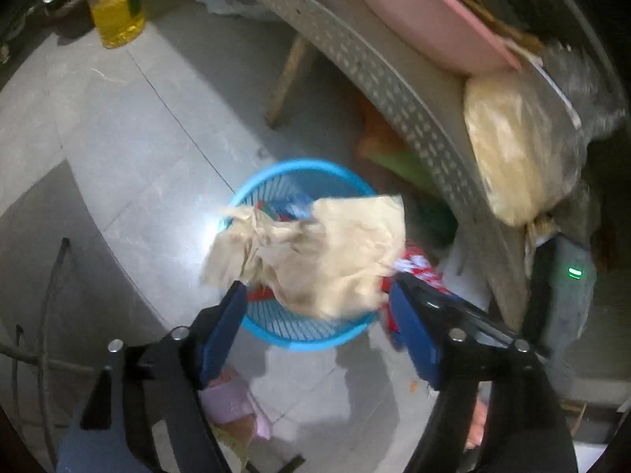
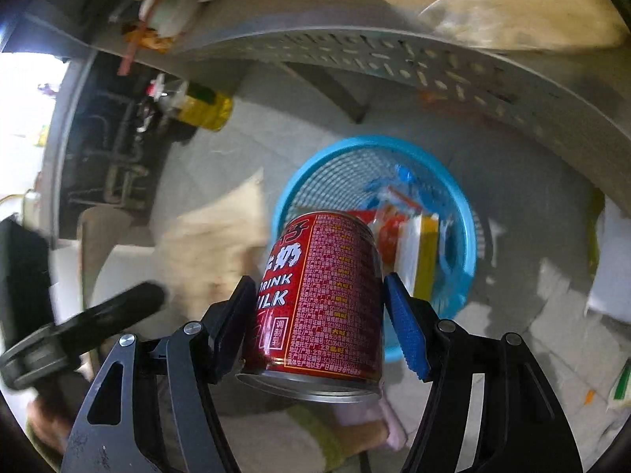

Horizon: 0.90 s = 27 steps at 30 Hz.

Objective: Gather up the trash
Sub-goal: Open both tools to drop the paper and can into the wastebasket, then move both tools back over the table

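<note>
A: What's the biggest thing here?

B: The grey tiled floor point(image 1: 118, 126), and over it a grey perforated table point(image 1: 394, 79) curving along the top of both views. On the table's edge sit a pink tub point(image 1: 426, 23) and, just beside it, a clear bag of pale yellowish stuff point(image 1: 512, 149).

A: And the bin?

B: A blue mesh basket point(image 2: 315, 165) stands on the floor just beside the table's edge. It already holds bright wrappers point(image 2: 410, 236), red, yellow and blue.

A: Where's the trash being handled?

B: There are two pieces. A crumpled tan paper point(image 1: 315, 252) hangs over the basket's opening, just ahead of the left gripper point(image 1: 315, 287). Its blue pads point(image 1: 221, 335) are spread wide, and the paper lies between the tips. Whether either tip touches it, I can't tell, since the paper is blurred.

A: The other hand?

B: The right gripper point(image 2: 319, 295) is clamped on a red milk drink can point(image 2: 327, 299), one finger on each side of it. The can is tilted with its far end toward the basket's near rim.

A: Anything smaller?

B: A bottle of yellow oil point(image 1: 116, 12) stands on the floor well apart from the basket, near the dark corner.
</note>
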Motion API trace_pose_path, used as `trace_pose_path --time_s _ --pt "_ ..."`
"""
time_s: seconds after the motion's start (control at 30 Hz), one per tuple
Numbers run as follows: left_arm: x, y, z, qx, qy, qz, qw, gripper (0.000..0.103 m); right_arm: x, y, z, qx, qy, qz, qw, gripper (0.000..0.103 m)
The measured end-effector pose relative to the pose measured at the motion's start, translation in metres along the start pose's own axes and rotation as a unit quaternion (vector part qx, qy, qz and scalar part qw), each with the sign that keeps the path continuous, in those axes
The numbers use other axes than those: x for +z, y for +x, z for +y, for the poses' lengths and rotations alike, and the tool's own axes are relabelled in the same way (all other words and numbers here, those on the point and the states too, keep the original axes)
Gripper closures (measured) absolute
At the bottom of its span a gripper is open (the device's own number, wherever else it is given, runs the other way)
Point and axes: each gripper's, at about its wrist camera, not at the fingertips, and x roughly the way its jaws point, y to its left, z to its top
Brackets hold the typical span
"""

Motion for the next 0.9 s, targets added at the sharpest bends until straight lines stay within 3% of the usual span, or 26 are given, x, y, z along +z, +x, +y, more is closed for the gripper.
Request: trace_pose_path --time_s 0.17,0.3,0.5,0.6,0.73,0.9 --pt "-0.011 -0.027 0.010 0.009 0.017 -0.012 0.9997 0.022 0.009 0.035 -0.002 -0.006 0.021 -0.001 1.000 0.029" --pt "-0.029 -0.070 0.017 0.006 0.029 -0.041 0.9987 0.022 0.003 0.033 -0.008 -0.008 0.037 -0.008 0.999 0.028" --pt "-0.068 -0.142 0.017 0.000 0.062 -0.094 0.9936 0.020 -0.030 0.001 -0.004 -0.008 0.005 -0.032 0.999 0.028" --pt "-0.097 -0.178 0.017 -0.024 0.075 -0.122 0.9894 0.019 -0.056 -0.016 0.009 -0.009 -0.024 -0.039 0.999 0.028" --pt "-0.140 -0.216 0.026 -0.047 0.070 -0.171 0.9816 0.016 -0.097 -0.051 0.029 -0.003 -0.067 -0.054 0.996 0.027" --pt "-0.202 -0.241 0.059 -0.030 0.037 -0.212 0.9761 0.014 -0.136 -0.095 0.063 0.010 -0.122 -0.083 0.989 0.022"
